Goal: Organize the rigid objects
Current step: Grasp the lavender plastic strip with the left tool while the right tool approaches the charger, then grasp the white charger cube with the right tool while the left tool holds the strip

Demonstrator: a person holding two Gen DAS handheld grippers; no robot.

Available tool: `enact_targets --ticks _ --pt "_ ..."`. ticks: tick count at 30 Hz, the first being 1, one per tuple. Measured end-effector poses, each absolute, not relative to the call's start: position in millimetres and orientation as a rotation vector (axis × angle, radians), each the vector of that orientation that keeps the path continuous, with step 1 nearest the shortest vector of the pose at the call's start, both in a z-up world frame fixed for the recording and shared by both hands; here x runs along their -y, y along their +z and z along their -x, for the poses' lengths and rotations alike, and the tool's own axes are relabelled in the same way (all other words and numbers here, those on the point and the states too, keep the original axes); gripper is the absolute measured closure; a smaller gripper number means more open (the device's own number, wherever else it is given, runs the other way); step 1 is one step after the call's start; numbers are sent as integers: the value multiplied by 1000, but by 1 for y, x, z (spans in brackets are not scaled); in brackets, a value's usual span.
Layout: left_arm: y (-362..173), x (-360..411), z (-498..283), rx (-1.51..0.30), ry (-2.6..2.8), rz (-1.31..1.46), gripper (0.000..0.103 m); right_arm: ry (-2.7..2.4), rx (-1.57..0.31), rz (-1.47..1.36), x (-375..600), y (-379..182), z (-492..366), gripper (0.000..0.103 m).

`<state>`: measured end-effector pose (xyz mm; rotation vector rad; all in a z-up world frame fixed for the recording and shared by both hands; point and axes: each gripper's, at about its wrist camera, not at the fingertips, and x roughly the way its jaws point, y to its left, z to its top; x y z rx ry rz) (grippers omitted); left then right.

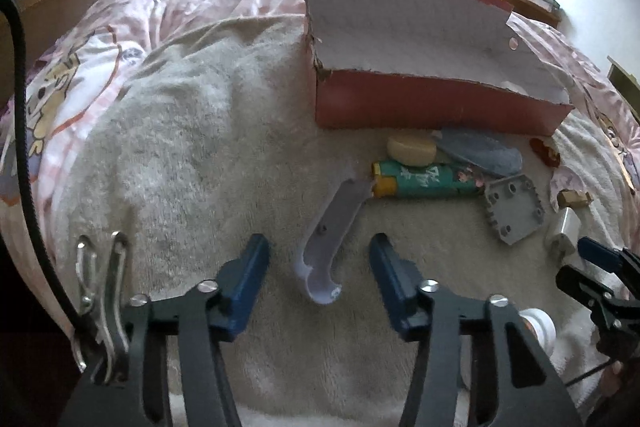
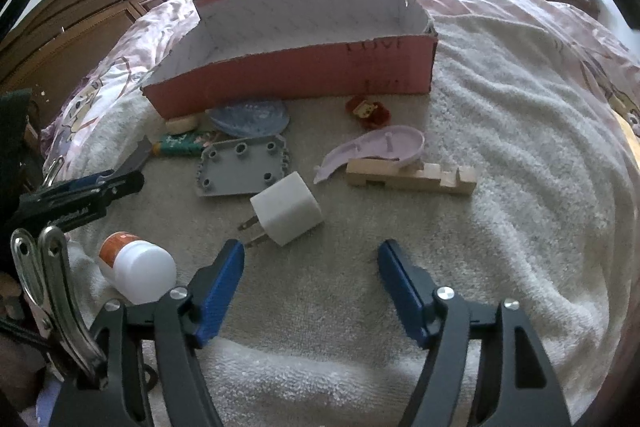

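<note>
Because your left gripper (image 1: pixel 318 267) straddles the curved lilac clip (image 1: pixel 326 231) with its jaws apart and clear of it, nothing is held yet. Your right gripper (image 2: pixel 312 267) likewise stands open before the white plug (image 2: pixel 286 209). Beyond, the red box (image 2: pixel 288 75) waits open-topped to receive items.

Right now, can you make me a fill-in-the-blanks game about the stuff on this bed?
1. The big box is ____ on the outside.
2. The white charger has two metal ____ sticking out.
3. The left gripper has a curved ____ plastic piece between its open fingers.
4. The white bottle has an ____ label.

Missing words: red; prongs; white; orange
</note>
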<state>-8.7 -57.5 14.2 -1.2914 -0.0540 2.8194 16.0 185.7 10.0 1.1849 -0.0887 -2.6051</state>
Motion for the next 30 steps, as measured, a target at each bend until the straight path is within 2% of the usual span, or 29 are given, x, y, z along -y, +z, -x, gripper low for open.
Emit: enact_targets --ticks 5,13,18,25,30 --pt "16 58 10 29 2836 1264 80 -2607 63 -1176 -182 8 -17 22" --pt "23 54 -2 28 2798 1227 80 -2602 49 -1167 -180 7 -18 18" --pt "25 41 -8 38 2740 1215 80 -2583 59 -1154 -177 5 -17 10" --pt "12 36 -7 60 2704 1255 80 -2595 87 -1157 -178 7 -18 11" --pt "10 37 -7 71 2700 1239 80 -2613 147 -1168 -177 14 -9 19"
